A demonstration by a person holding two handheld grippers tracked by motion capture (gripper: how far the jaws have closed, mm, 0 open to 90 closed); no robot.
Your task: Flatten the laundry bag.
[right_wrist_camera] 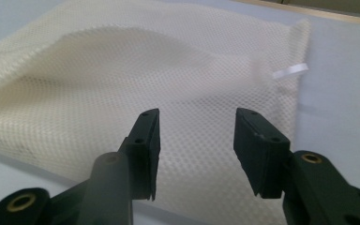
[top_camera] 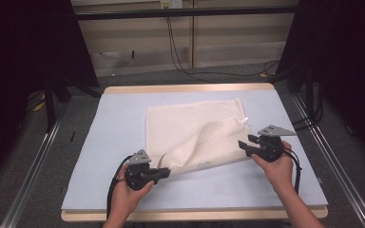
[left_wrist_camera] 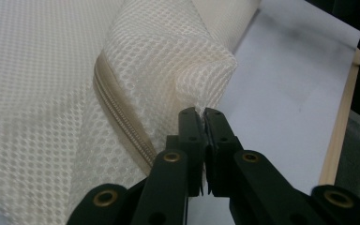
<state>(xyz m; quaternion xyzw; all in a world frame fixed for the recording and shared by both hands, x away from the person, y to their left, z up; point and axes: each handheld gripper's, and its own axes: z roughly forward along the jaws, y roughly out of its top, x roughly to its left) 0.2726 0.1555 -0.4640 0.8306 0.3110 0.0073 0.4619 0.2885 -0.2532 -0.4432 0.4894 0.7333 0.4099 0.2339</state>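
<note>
Mesh laundry bag [top_camera: 195,135], cream with a zipper [left_wrist_camera: 122,122], lies across the middle of the pale blue table [top_camera: 123,118]. Left gripper [top_camera: 164,173] pinches its near corner, lifting a fold. Right gripper [top_camera: 244,145] stands parted, just beside the bag's right edge, holding nothing.

Dim room, softly lit table from above

The high view is grainy and dark at both sides; the pale table [top_camera: 123,118] catches even light with faint shadows under the mesh bag [top_camera: 195,133]. In the right gripper view the white tag [right_wrist_camera: 289,71] is blurred, and in both gripper views the near jaws are soft
</note>
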